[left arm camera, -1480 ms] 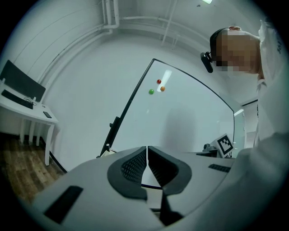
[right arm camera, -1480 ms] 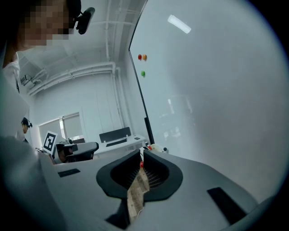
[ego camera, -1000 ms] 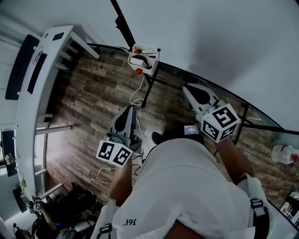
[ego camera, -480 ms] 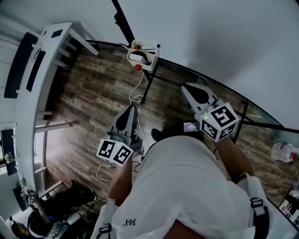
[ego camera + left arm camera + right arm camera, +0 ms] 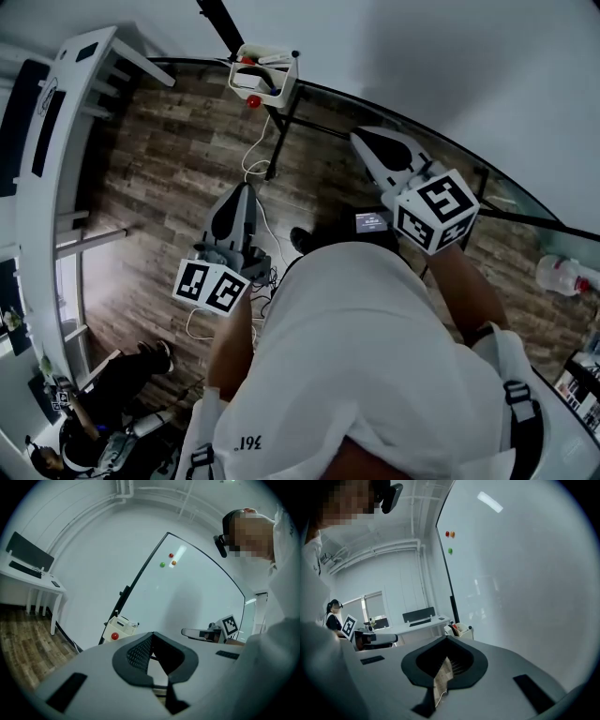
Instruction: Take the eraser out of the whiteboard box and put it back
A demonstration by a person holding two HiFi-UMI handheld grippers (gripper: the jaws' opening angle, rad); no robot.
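The white whiteboard box [image 5: 262, 75] hangs on the board's stand, with a red ball on its front and markers inside. I cannot make out the eraser in it. The box also shows in the left gripper view [image 5: 121, 627] and in the right gripper view [image 5: 459, 630]. My left gripper [image 5: 246, 187] is shut and empty, held level well short of the box. My right gripper [image 5: 356, 139] is shut and empty too, to the right of the box and near the whiteboard [image 5: 422, 56]. Neither gripper touches anything.
A white desk [image 5: 56, 112] runs along the left. A cable [image 5: 258, 178] trails over the wooden floor under the stand's black legs [image 5: 281, 141]. A plastic bottle [image 5: 562, 277] lies at the right. Another person [image 5: 103, 412] crouches at the lower left. Coloured magnets [image 5: 171, 555] stick to the board.
The head view has shifted, so the box, floor and both grippers sit higher and further left in it. The grippers keep their pose and stay shut. A person has appeared at the lower left.
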